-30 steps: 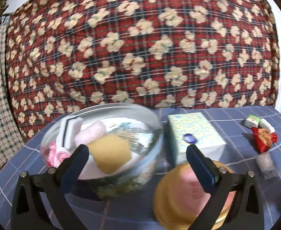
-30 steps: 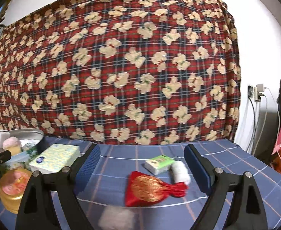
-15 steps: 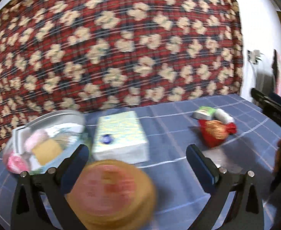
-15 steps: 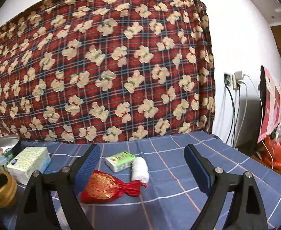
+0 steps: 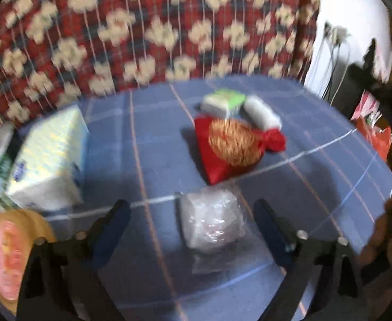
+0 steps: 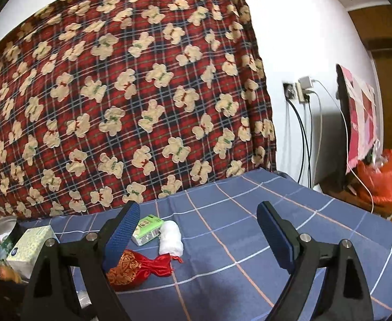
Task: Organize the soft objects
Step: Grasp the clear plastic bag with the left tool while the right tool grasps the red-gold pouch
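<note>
1. The left gripper point(image 5: 191, 218) is spread wide and holds nothing. It hovers over the table point(image 5: 153, 123), which is covered in a blue checked cloth.
2. Between its two fingers lies a clear plastic bag of white stuffing point(image 5: 213, 220), resting on the table and touching neither finger. The left view is blurred, so fine detail is lost.
3. Just behind the bag sits a red pouch with gold embroidery point(image 5: 232, 144), its tied neck pointing right.
4. Behind the pouch are a small green and white packet point(image 5: 222, 101) and a white roll point(image 5: 261, 112), side by side; the roll's near end meets the pouch's neck.
5. To the left stands a tissue box point(image 5: 50, 157) with a pale yellow pattern. A round yellow tin with a pink lid point(image 5: 11, 256) is at the lower left edge, near the left finger.
6. The right gripper point(image 6: 198, 231) is also spread wide and empty, held above the table.
7. In the right view the pouch point(image 6: 137, 268) shows partly behind the left finger point(image 6: 122, 234), with the packet point(image 6: 147, 226) and roll point(image 6: 171, 238) just past it.
8. The tissue box point(image 6: 31, 247) sits further left, well apart from the pouch.
9. A red plaid blanket with teddy bears point(image 6: 131, 101) hangs behind the table.
</note>
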